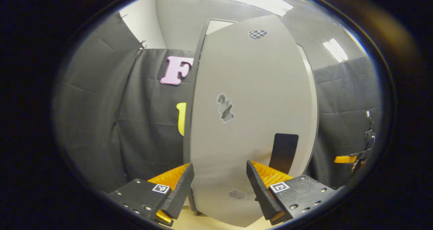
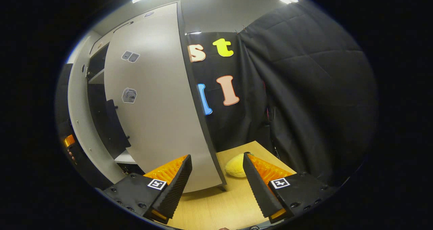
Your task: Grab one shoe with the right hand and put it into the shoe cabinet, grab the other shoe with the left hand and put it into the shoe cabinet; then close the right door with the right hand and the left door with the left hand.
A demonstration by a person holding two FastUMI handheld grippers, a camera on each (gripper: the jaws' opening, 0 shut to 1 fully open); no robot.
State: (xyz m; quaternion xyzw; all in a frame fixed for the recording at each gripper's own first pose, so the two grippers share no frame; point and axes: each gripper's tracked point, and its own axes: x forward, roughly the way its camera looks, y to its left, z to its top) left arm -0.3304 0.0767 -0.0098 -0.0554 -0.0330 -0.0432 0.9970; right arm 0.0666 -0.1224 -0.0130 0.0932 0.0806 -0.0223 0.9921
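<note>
Straight ahead of the left gripper (image 1: 220,186) stands the left door (image 1: 250,115), a smooth, flat grey panel with small stickers and a dark rectangular handle; the ribbed fingers (image 1: 181,189) are spread wide with the panel's lower part between them, and contact cannot be told. Across in the right gripper view, the shoe cabinet (image 2: 81,121) is open, showing dark shelves, and the right door (image 2: 159,115) is swung outward. The right gripper (image 2: 216,186) hangs over the pale wooden tabletop (image 2: 216,209) with fingers apart, empty. Beside the door's edge lies a soft yellow rounded object (image 2: 235,165). Shoes cannot be made out.
</note>
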